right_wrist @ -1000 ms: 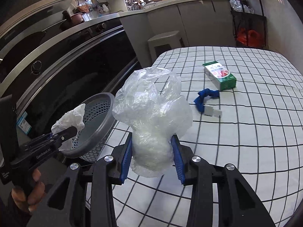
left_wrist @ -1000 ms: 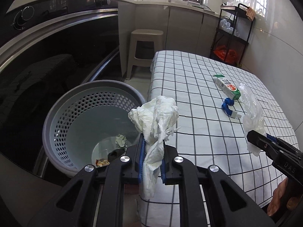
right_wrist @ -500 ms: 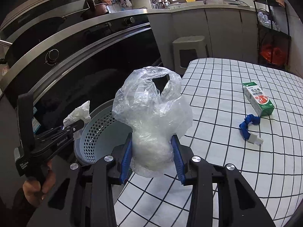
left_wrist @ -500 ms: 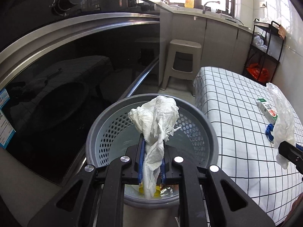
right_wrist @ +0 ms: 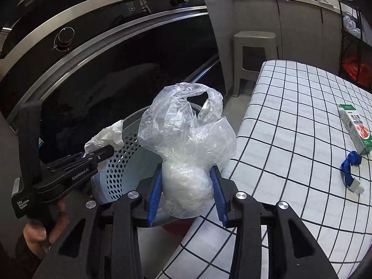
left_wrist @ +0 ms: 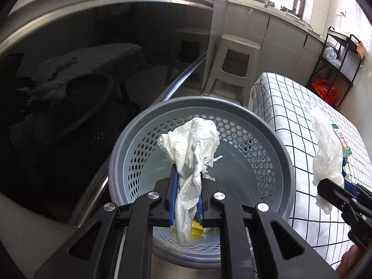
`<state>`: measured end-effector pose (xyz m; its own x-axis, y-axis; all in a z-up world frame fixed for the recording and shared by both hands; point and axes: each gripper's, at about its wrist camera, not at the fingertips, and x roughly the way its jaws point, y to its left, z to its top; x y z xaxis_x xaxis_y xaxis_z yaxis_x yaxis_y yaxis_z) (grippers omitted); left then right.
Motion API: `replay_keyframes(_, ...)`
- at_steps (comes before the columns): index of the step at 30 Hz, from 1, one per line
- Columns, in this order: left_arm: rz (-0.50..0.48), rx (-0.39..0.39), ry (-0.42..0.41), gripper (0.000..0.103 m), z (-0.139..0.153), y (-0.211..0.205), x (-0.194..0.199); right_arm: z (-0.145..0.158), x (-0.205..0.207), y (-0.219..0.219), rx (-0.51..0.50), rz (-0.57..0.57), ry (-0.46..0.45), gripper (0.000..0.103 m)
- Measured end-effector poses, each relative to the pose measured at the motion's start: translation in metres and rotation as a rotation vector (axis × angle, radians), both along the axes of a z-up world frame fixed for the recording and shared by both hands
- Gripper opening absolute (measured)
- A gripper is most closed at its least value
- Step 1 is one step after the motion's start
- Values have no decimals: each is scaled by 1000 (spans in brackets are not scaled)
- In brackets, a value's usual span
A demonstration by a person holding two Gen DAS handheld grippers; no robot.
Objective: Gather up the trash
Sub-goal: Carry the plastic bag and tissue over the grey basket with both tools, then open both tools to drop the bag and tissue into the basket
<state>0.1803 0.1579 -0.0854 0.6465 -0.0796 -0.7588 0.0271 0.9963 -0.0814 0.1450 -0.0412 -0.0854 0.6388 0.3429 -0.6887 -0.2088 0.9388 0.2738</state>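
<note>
Trash occupied both grippers at this moment. At the left of the right-wrist frame, the left gripper (right_wrist: 102, 151) was clamped nearly shut on a crumpled white tissue (left_wrist: 190, 144), which in the left-wrist view sat at frame centre directly over the open mouth of the grey perforated bin (left_wrist: 267, 125), presumably so that a release would drop it inside. Yellow and pale scraps (left_wrist: 196, 226) lay on the bin floor, partly hidden behind the gripper and too obscured to identify. At the centre of the right-wrist frame, the right gripper (right_wrist: 187, 186) pinched a bunched clear plastic bag (right_wrist: 186, 139) between moderately parted blue pads, the bag itself filling the gap; it hung above the near edge of the checked tablecloth (right_wrist: 290, 116), beside the bin rather than over it. At the right, a green-and-white carton (right_wrist: 355, 127) and a blue strap with a white tag (right_wrist: 348, 165) remained on the cloth, the carton cut off by the frame edge.
</note>
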Motion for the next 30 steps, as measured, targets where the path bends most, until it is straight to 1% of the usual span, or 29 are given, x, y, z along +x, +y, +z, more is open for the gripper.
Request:
replay_keyframes(5,0,-27,47,14,-8,6,6,-5,12,12,-21,27,8,39)
replay_keyframes(10,-3,-17,59,14,-12,4,8,-10,18,18,-18,43,29,39)
replay_keyframes(19,11,-13,74,14,-14,5,11,-12,29,30,-34,65,31,40)
replay_keyframes(20,12,-9,74,15,-14,4,10,-12,28,31,-35,65,30,41)
replay_keyframes(22,14,-7,71,17,-13,3,10,-12,29,31,-33,58,26,46)
replay_keyframes(23,15,-5,69,17,-12,3,9,-12,29,30,-28,55,27,53)
replay_keyframes(24,17,-2,67,25,-12,3,9,-12,29,30,-19,55,28,59)
replay_keyframes(25,19,-1,65,34,-12,3,8,-11,30,29,-12,53,28,60)
replay_keyframes(26,20,-1,61,38,-12,4,8,-11,29,29,-11,50,26,60)
replay_keyframes(28,24,2,49,50,-10,4,6,-10,29,28,-12,45,23,60)
replay_keyframes(30,26,3,42,53,-9,5,5,-9,28,27,-9,40,22,60)
